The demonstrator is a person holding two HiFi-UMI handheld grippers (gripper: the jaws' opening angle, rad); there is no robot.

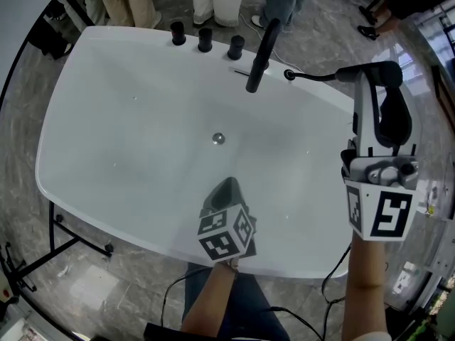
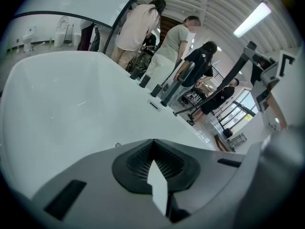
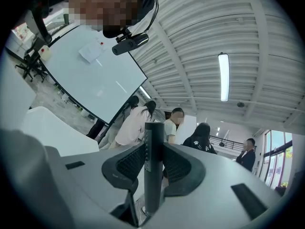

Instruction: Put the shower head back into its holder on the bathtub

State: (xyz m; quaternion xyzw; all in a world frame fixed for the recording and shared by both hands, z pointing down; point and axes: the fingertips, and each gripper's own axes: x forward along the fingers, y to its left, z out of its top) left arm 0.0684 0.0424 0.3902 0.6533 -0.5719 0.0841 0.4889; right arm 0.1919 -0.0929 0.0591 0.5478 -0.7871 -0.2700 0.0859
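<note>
Progress looks early: the slim black metal shower head is out of its small round black holder on the far rim of the white oval bathtub. The right gripper has its fingers grasping the handle, just beside that rim. Seating it in the holder is left. The left gripper hangs over the basin, fingers clenched on nothing.

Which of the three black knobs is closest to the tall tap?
The rightmost knob, right beside the tap; the other two sit farther left on the bathtub rim.
</note>
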